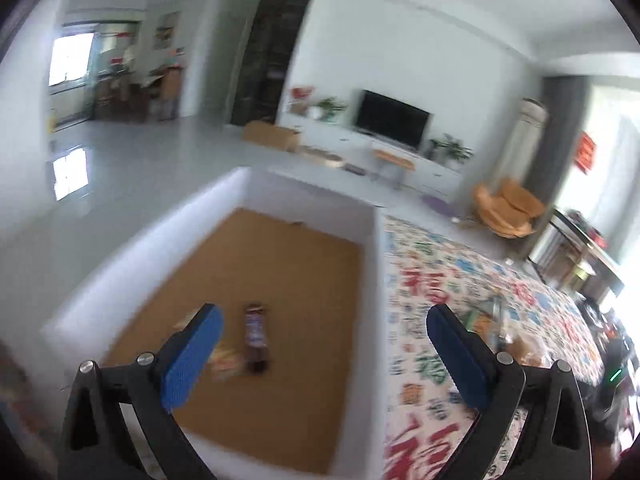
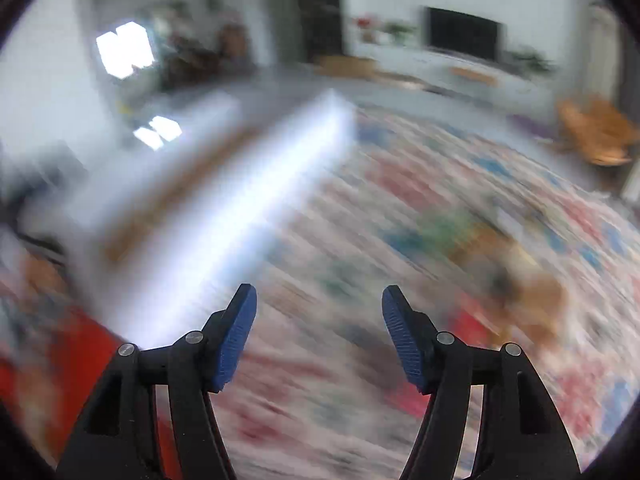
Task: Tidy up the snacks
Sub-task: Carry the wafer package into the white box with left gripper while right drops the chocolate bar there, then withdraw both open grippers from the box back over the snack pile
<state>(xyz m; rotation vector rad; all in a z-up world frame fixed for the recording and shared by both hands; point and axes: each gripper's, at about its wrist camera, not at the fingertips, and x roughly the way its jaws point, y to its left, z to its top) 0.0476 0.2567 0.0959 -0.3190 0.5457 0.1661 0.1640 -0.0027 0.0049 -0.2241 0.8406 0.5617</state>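
Inside white box, on its brown floor: dark snack bar beside a yellowish pkt. Left gripper jaws wide, empty; right gripper partly open, empty. Bar prob. light, slick wrapper; pinch mid-length across narrow sides.

A home living room: a flat television stands on a long white cabinet against the far wall at upper centre, with potted plants beside it. An orange armchair sits at right, and glossy pale floor tiles stretch toward a bright window at upper left
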